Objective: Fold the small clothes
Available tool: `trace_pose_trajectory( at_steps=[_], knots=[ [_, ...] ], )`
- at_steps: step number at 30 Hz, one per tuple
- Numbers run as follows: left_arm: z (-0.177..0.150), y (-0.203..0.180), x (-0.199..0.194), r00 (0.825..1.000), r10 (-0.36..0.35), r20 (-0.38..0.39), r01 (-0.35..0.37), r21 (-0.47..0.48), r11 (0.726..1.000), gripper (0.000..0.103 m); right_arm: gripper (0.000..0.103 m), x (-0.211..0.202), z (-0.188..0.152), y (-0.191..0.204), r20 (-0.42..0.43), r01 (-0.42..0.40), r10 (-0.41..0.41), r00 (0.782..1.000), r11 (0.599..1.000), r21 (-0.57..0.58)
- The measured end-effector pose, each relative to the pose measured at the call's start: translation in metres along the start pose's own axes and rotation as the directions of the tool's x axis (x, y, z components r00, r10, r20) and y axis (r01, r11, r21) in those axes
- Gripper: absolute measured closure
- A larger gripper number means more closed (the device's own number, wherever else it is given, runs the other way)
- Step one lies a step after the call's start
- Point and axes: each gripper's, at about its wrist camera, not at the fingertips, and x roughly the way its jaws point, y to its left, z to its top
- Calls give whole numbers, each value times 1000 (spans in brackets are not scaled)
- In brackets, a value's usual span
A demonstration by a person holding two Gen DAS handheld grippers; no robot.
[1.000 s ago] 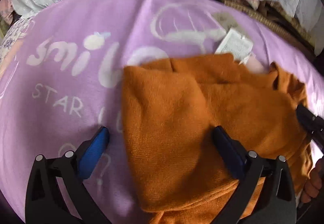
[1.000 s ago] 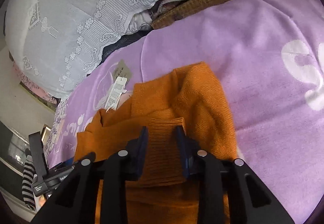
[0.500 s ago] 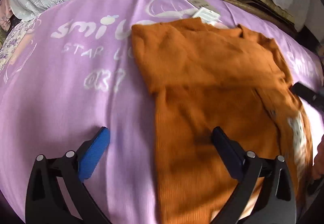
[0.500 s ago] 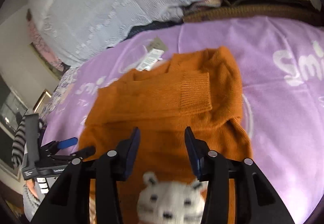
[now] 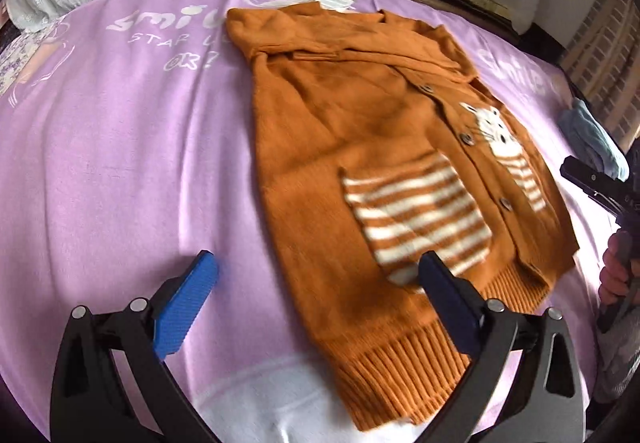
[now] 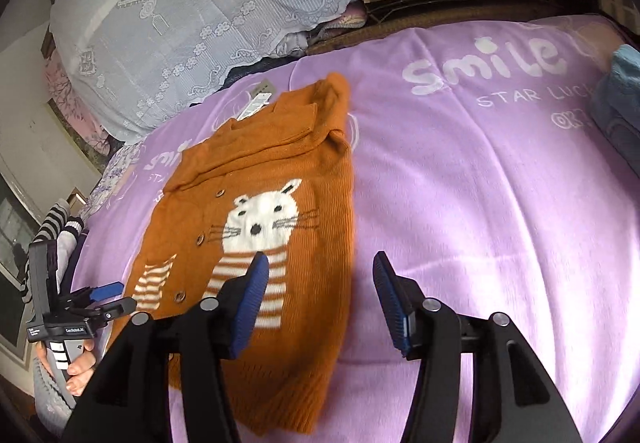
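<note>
Both wrist cameras look down close over the bed, sharing the orange cardigan at twelve o'clock.

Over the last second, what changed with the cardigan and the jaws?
The right gripper let go of the sleeve cuff it was clamping; its jaws are opening, empty. Both grippers pulled back toward the hem, so the whole orange cardigan with its cat face now shows. The left gripper stayed open and empty. Sleeves stay folded across the chest, the cardigan flat on the purple blanket.

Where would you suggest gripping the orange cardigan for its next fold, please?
Probably the ribbed hem of the orange cardigan, approached from the near edge: it lies flat nearest both grippers, with sleeves already folded across the chest.
</note>
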Motion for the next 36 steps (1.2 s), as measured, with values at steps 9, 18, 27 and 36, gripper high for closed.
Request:
trace_pose_trajectory(
  at_steps=[9,18,27,36],
  knots=[
    [-3,-29,-15,965,244,95,-248,39,968,5,39,-4,-15,41,30,46,-42,999,989,-143],
    [-5,-44,-22,953,274,131,-285,69,956,5,39,10,-40,93,-13,48,-55,998,944,-326],
    [9,-31,-24,947,304,107,-309,37,950,5,35,18,-37,88,-69,45,-70,995,950,-309],
    [107,-34,-7,960,253,119,-252,-20,967,5,35,55,45,122,-8,62,-69,998,934,-351]
  ],
)
